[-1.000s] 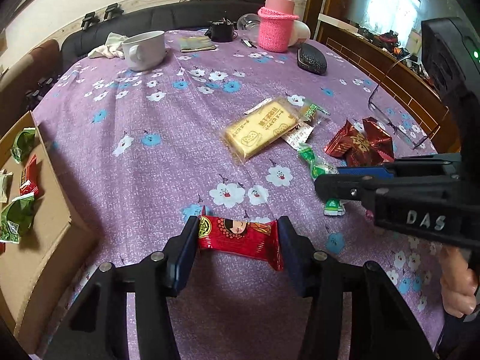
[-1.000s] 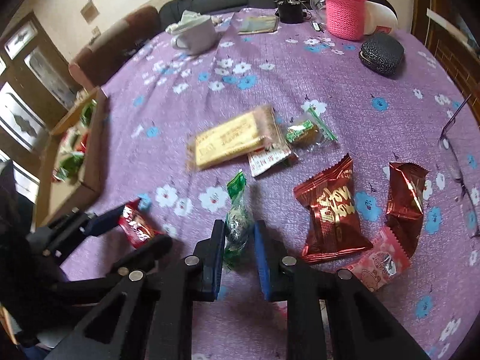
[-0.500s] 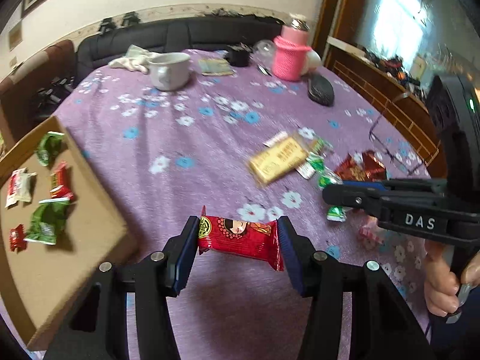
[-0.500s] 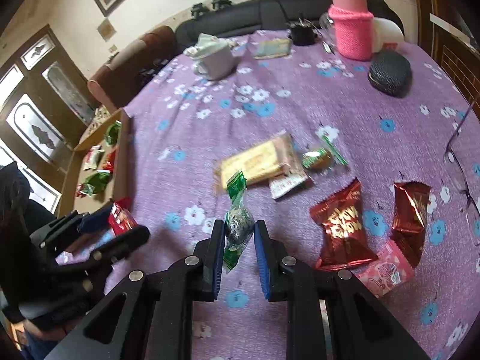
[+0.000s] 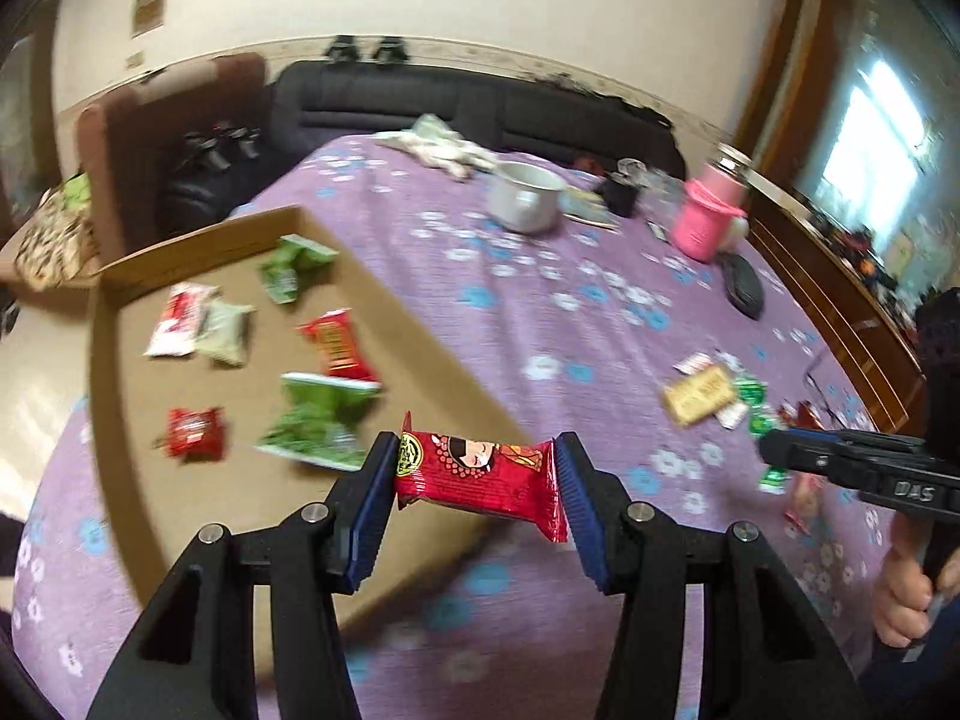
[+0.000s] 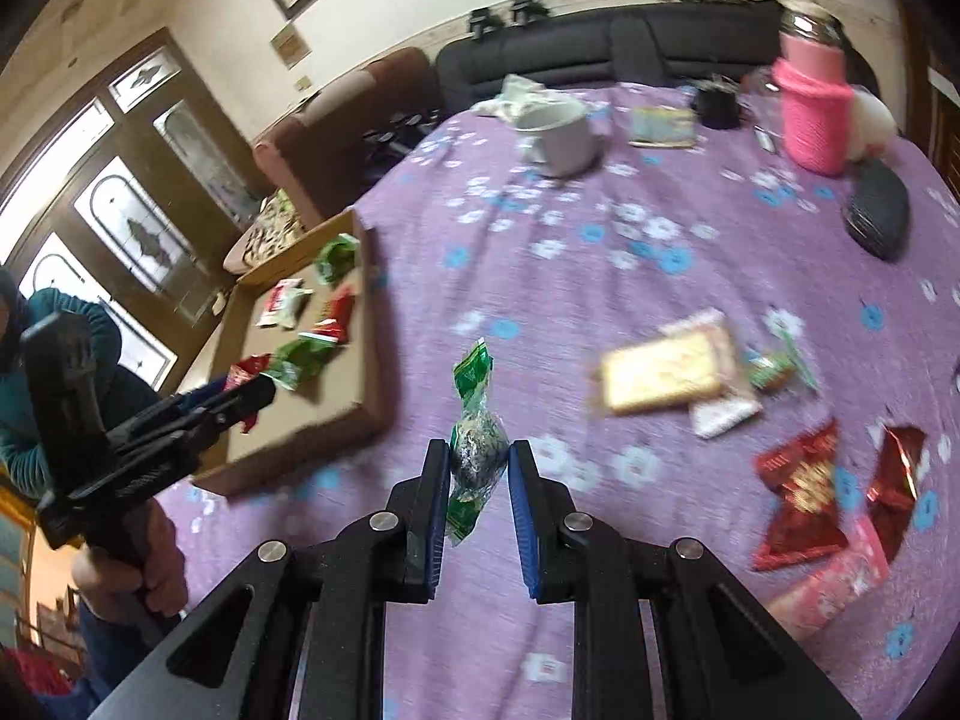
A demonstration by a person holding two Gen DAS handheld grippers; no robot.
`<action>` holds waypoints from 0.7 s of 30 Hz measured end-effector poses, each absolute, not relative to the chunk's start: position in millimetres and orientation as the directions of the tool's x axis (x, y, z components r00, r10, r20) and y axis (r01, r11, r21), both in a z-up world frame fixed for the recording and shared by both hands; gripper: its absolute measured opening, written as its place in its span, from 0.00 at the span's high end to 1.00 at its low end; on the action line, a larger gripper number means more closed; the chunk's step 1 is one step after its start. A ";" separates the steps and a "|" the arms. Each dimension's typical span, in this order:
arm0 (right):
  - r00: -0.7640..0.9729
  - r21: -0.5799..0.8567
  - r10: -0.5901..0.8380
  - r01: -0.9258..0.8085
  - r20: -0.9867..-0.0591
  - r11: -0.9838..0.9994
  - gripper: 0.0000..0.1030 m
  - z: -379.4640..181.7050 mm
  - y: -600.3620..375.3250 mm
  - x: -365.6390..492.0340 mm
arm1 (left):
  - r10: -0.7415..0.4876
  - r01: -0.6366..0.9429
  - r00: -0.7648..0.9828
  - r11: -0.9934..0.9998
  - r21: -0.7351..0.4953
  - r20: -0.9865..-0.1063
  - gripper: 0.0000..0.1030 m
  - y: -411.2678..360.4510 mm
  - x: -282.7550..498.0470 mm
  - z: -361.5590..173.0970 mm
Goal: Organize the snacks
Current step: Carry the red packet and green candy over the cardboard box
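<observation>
Both pairs of jaws grip a snack. Those of the left gripper (image 5: 474,483) press from either side on the ends of a red snack packet (image 5: 477,474) with a cartoon face on it, held lengthwise and clear of the purple flowered table (image 5: 540,312), over the near corner of a shallow cardboard box (image 5: 414,330). Inside the box lie several wrapped snacks, green, red and white, spread apart on its floor. The right gripper (image 6: 478,468) has its jaws drawn narrow on a green twist-wrapped candy (image 6: 474,438), which stands upright between the blue pads (image 6: 438,498) with its top twist sticking up above them. From the right wrist view the left gripper shows at the left edge, held by a hand (image 6: 129,570), with the box just beyond it. On the table to the right lie a yellow biscuit pack (image 6: 666,369), small green candies beside it, two dark red foil packets (image 6: 801,498) and a pink packet (image 6: 831,585). Farther back stand a white mug (image 6: 561,135), a pink knitted bottle sleeve (image 6: 816,114) and a black case (image 6: 876,213).
</observation>
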State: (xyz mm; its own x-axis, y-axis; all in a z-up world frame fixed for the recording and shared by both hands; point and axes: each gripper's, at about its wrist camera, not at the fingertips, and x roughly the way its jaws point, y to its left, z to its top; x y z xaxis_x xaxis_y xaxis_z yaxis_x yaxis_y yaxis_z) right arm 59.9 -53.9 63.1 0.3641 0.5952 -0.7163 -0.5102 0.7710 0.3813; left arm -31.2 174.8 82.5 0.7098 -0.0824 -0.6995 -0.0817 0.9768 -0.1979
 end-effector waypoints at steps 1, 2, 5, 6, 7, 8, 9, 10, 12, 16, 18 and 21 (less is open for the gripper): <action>0.353 0.389 0.606 -0.520 -0.712 0.760 0.79 66.7 -42.9 60.1 | -0.074 -0.102 0.710 0.973 -0.207 -0.700 0.50 184.7 -33.6 80.6; 0.346 0.394 0.616 -0.530 -0.708 0.751 0.79 70.4 -30.6 59.8 | -0.068 -0.115 0.710 0.971 -0.212 -0.701 0.50 191.0 -35.2 79.5; 0.333 0.403 0.637 -0.554 -0.695 0.729 0.79 75.5 -4.9 58.5 | -0.029 -0.166 0.709 0.964 -0.206 -0.705 0.50 211.9 -42.1 75.0; 0.323 0.415 0.648 -0.557 -0.690 0.720 0.79 75.4 4.8 59.4 | -0.016 -0.183 0.707 0.962 -0.204 -0.707 0.50 218.3 -44.1 73.1; 0.301 0.435 0.662 -0.560 -0.686 0.705 0.79 73.8 17.3 60.7 | -0.005 -0.196 0.704 0.960 -0.201 -0.711 0.50 224.3 -45.5 70.8; 0.289 0.443 0.668 -0.563 -0.685 0.698 0.79 72.2 23.8 61.4 | 0.002 -0.205 0.702 0.958 -0.198 -0.713 0.50 227.9 -46.2 68.8; 0.270 0.452 0.673 -0.566 -0.689 0.689 0.79 68.6 36.0 62.4 | 0.015 -0.217 0.699 0.957 -0.192 -0.715 0.50 232.2 -47.5 66.8; 0.262 0.455 0.673 -0.566 -0.692 0.687 0.79 65.6 42.3 62.5 | 0.032 -0.231 0.695 0.956 -0.182 -0.718 0.50 236.1 -48.4 64.0; 0.243 0.457 0.673 -0.573 -0.699 0.681 0.79 58.2 59.2 63.2 | 0.043 -0.245 0.692 0.953 -0.180 -0.720 0.50 241.8 -49.9 59.4; 0.235 0.435 0.653 -0.581 -0.720 0.688 0.79 42.0 85.1 64.1 | 0.061 -0.264 0.686 0.949 -0.171 -0.725 0.50 244.9 -49.1 48.7; 0.235 0.426 0.646 -0.584 -0.726 0.691 0.79 35.1 92.3 64.4 | 0.059 -0.265 0.685 0.948 -0.173 -0.726 0.50 244.8 -48.1 43.4; 0.235 0.418 0.641 -0.588 -0.731 0.692 0.78 24.4 99.7 66.1 | 0.061 -0.268 0.684 0.948 -0.173 -0.727 0.50 244.3 -47.3 37.6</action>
